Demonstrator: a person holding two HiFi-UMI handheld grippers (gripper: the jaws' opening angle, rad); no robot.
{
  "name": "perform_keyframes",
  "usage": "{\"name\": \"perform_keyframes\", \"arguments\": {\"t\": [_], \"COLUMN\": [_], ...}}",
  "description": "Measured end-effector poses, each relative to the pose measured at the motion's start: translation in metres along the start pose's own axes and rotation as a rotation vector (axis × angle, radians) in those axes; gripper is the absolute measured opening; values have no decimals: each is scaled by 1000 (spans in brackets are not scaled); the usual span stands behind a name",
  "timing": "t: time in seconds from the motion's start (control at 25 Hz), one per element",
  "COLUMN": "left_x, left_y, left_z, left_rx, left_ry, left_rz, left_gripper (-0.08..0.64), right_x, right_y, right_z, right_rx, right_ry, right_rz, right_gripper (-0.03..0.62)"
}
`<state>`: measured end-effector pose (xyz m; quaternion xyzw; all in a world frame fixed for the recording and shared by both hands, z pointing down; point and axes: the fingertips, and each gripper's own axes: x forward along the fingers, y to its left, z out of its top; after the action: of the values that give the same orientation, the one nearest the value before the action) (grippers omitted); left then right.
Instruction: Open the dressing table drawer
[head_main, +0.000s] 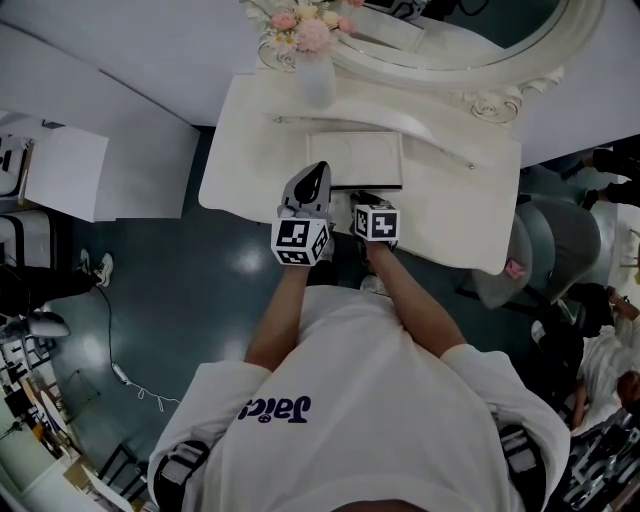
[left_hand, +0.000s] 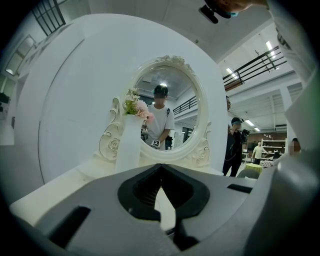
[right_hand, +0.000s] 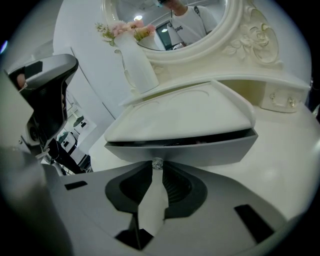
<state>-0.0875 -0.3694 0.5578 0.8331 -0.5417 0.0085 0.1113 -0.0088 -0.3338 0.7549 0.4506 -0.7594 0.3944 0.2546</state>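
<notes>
A small cream drawer (right_hand: 200, 150) sits on the white dressing table (head_main: 455, 215) below the oval mirror (left_hand: 172, 70). A dark gap shows along the top of its front, so it stands slightly open. My right gripper (right_hand: 157, 169) is shut on the drawer's clear round knob (right_hand: 157, 163); in the head view my right gripper (head_main: 366, 198) meets the drawer (head_main: 355, 158) at its front edge and hides the knob. My left gripper (head_main: 312, 186) hovers just left of the drawer, over the table. In the left gripper view my left gripper (left_hand: 160, 172) has its tips together, with nothing held.
A white vase of pink flowers (head_main: 316, 72) stands at the table's back left, in front of the mirror. A grey chair (head_main: 545, 245) is close on the right of the table. A white board (head_main: 65, 170) stands at the left, and people stand at the far right.
</notes>
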Motion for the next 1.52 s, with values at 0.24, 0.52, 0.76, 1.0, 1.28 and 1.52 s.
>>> {"name": "perform_keyframes", "arguments": {"t": [0.24, 0.52, 0.76, 1.0, 1.28, 1.52], "left_x": [-7, -18, -30, -41, -55, -69], "left_y": [-6, -14, -22, -29, -36, -37], "left_z": [-2, -2, -4, -6, -9, -9], "left_rx": [-2, -2, 1, 0, 2, -3], "left_ry": [-3, -7, -12, -18, -21, -29], "left_rz": [-5, -10, -12, -7, 4, 25], "left_gripper": [14, 14, 14, 12, 14, 14], "right_x": [-5, -15, -23, -32, -38, -43], "right_y": [2, 7, 10, 14, 18, 23], "right_z": [-9, -21, -35, -48, -66, -83], "right_rx": [-1, -7, -4, -2, -8, -19], "right_ry": [5, 10, 15, 25, 41, 68], "right_rz": [1, 1, 4, 11, 25, 32], "right_gripper": [69, 69, 69, 67, 67, 67]}}
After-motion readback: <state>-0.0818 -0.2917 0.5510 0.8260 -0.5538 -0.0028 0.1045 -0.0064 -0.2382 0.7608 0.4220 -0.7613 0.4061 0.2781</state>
